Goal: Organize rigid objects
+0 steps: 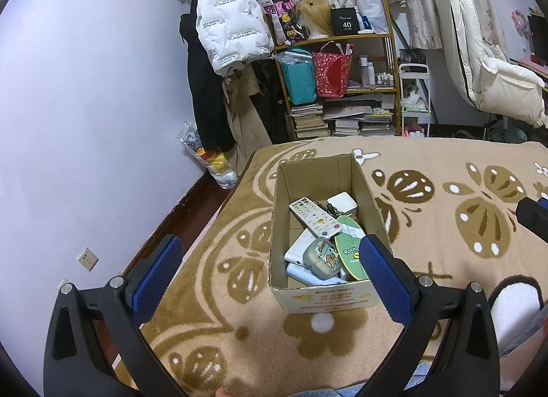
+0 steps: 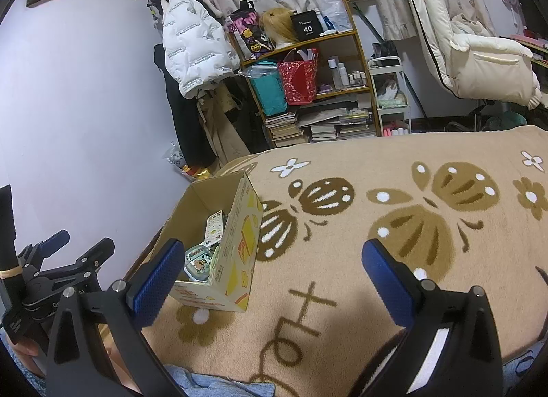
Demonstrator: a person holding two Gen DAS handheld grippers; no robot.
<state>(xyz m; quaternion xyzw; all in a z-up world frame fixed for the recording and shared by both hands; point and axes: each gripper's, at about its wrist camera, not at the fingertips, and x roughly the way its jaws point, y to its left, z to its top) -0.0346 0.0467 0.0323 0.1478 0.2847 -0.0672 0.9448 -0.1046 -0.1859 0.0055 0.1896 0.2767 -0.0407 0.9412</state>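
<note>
An open cardboard box [image 1: 289,291] stands on the butterfly-patterned blanket [image 1: 445,253]. Inside lie a white remote control [image 1: 315,217], a white square charger [image 1: 342,202], a grey cartoon case [image 1: 322,257], a green oval Pochacco item [image 1: 351,246] and white flat devices [image 1: 298,250]. My left gripper [image 1: 270,270] hangs open just in front of and above the box, holding nothing. My right gripper [image 2: 270,277] is open and empty over the blanket, to the right of the box [image 2: 239,253]. The remote [image 2: 214,227] and the cartoon case [image 2: 198,261] show inside it.
The blanket [image 2: 411,243] covers a bed whose left edge drops to a dark floor beside a lilac wall [image 1: 85,106]. A shelf [image 1: 342,89] of books and bags, hanging coats [image 1: 222,30] and a white chair [image 1: 479,65] stand beyond. The left gripper's handle [image 2: 51,273] shows at left.
</note>
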